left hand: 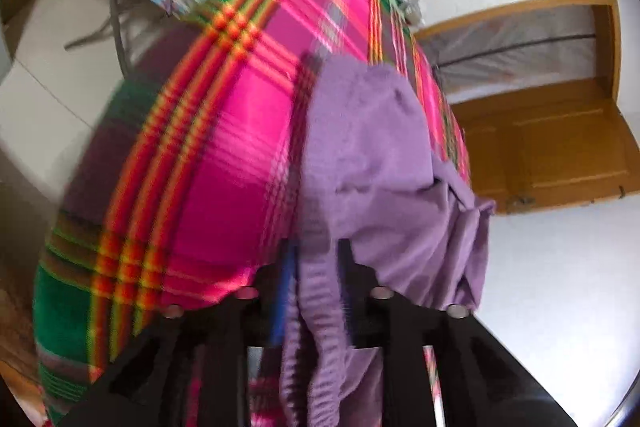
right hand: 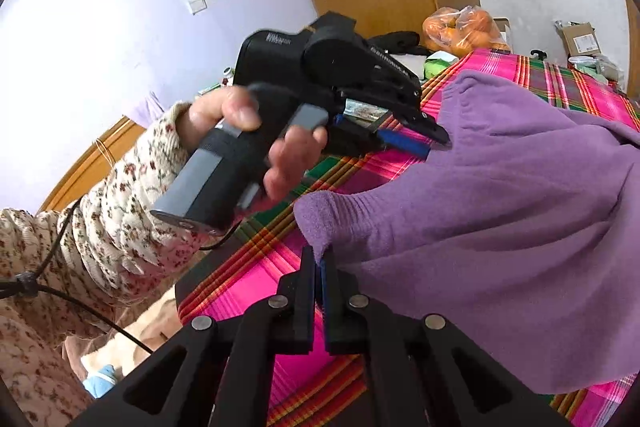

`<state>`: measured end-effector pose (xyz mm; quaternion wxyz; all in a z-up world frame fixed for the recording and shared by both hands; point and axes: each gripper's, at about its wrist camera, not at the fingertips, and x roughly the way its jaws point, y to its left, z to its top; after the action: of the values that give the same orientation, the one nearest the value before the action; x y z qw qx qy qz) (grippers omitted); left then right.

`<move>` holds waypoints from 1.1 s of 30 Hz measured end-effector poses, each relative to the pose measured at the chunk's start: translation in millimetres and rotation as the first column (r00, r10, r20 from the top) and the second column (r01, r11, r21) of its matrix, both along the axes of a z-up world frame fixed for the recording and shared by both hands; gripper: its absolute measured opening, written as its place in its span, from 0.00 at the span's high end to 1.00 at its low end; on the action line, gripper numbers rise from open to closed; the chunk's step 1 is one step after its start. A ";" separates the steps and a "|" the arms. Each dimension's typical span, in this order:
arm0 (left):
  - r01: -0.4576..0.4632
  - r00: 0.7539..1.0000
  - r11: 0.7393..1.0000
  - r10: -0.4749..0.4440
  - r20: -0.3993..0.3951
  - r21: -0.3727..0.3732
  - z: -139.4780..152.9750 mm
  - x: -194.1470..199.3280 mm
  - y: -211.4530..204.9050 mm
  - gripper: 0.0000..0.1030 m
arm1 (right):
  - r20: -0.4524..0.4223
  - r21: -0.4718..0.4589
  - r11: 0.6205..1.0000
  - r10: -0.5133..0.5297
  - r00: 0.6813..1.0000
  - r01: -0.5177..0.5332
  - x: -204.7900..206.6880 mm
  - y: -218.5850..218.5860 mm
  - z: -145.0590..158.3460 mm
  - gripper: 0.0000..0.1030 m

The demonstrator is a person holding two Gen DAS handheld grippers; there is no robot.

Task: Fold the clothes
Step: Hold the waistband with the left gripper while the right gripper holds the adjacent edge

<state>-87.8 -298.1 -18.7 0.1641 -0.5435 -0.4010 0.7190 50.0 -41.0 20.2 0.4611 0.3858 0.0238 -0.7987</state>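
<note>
Left gripper: jaws parted, ribbed edge of the purple garment hanging loose between them, pads apparently not pressing. Right gripper: clenched on a cuff-like corner. Garment lies rumpled on the plaid cloth, one end lifted. Looks like early folding; no neat fold visible, most still left: flatten, fold, square up.

The left gripper is black with a grey handle, blue pads and small white lettering. The right gripper has black fingers and silver rivets. The sleeve is cream corduroy with small flowers; a black cable crosses it.
</note>
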 end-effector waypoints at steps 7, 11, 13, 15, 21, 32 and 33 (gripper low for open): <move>0.001 1.000 0.998 -0.002 0.012 0.060 -5.5 2.1 0.4 0.61 | -0.013 -0.031 1.000 -0.001 1.000 0.001 -2.6 5.2 8.7 0.98; 0.002 1.000 0.996 -0.004 0.020 0.093 -4.5 4.6 5.5 0.53 | -0.019 -0.043 0.999 0.000 1.000 -0.001 2.3 6.7 11.0 0.98; -0.007 1.000 0.994 0.004 0.029 0.105 -5.4 3.8 8.0 0.54 | -0.022 -0.048 0.999 0.001 1.000 -0.002 4.9 7.3 12.0 0.98; -0.007 0.999 0.994 0.004 0.034 0.106 -4.7 -1.2 14.1 0.55 | -0.020 -0.050 0.999 -0.001 1.000 0.000 5.0 7.3 11.6 0.98; -0.009 0.996 0.990 -0.004 0.090 0.144 -12.1 -6.4 15.4 0.70 | -0.030 -0.066 0.998 -0.002 1.000 0.000 10.3 10.8 15.0 0.98; -0.056 0.988 0.947 0.007 0.152 0.317 -22.0 10.9 7.2 0.45 | -0.042 -0.171 0.985 -0.022 0.999 0.015 5.9 33.1 29.0 0.98; -0.048 0.989 0.944 -0.001 0.151 0.327 -21.5 10.9 11.2 0.45 | -0.040 -0.172 0.985 -0.022 0.999 0.015 5.5 33.3 28.7 0.98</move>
<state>-76.9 -286.9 -40.2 0.2137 -0.5556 -0.5332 0.6011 55.6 -7.7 48.9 0.4848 0.3281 -0.0392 -0.8098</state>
